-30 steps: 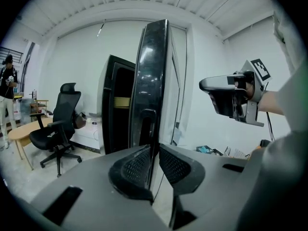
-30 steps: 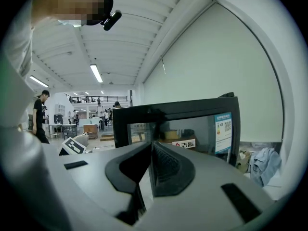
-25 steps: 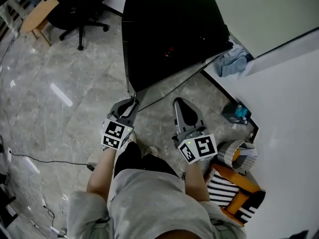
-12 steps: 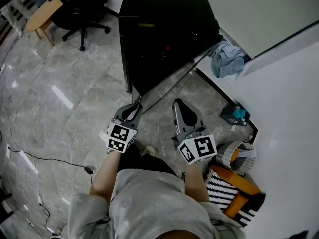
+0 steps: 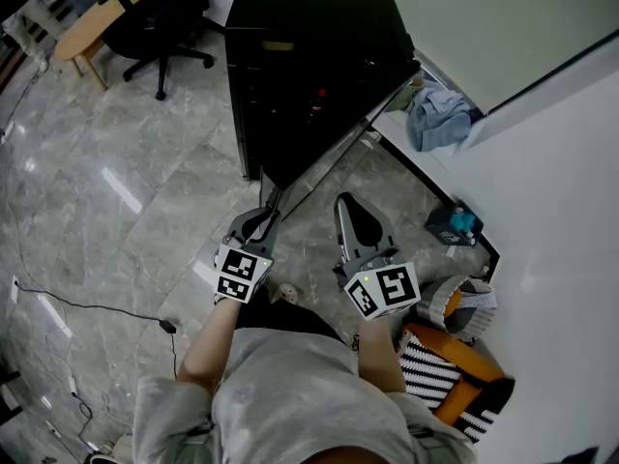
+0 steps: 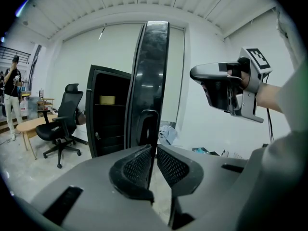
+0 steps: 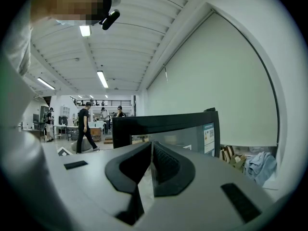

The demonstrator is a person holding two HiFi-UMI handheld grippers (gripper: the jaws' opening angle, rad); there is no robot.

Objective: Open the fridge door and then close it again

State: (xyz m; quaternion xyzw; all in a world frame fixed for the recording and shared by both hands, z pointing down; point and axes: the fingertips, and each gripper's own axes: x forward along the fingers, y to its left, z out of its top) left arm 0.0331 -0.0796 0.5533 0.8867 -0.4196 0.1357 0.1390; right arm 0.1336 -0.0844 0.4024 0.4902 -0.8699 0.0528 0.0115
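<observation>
The black fridge [image 5: 319, 37] stands at the top of the head view with its door [image 5: 314, 167] swung out towards me, seen edge-on. In the left gripper view the door [image 6: 153, 81] rises straight ahead as a tall dark slab with a recessed handle [image 6: 147, 126], and the cabinet [image 6: 108, 109] stands open behind it. My left gripper [image 5: 263, 216] [image 6: 155, 160] hangs just short of the door's free edge. Its jaws have just been closing, a narrow gap is left and nothing is between them. My right gripper [image 5: 356, 216] [image 7: 150, 158] is shut and empty, to the right of the door.
An office chair [image 5: 155, 17] and a wooden table [image 5: 92, 17] stand at the far left. A blue cloth [image 5: 437, 114] lies by the white wall [image 5: 561, 211]. A striped bag [image 5: 450, 365] sits by my right side, a cable [image 5: 87, 307] crosses the floor, and people [image 7: 85, 126] walk far off.
Both grippers have drawn back from the fridge. The left gripper's tips, close to the door's free edge a second ago, now stand a little off it, and the fridge's open front shows.
</observation>
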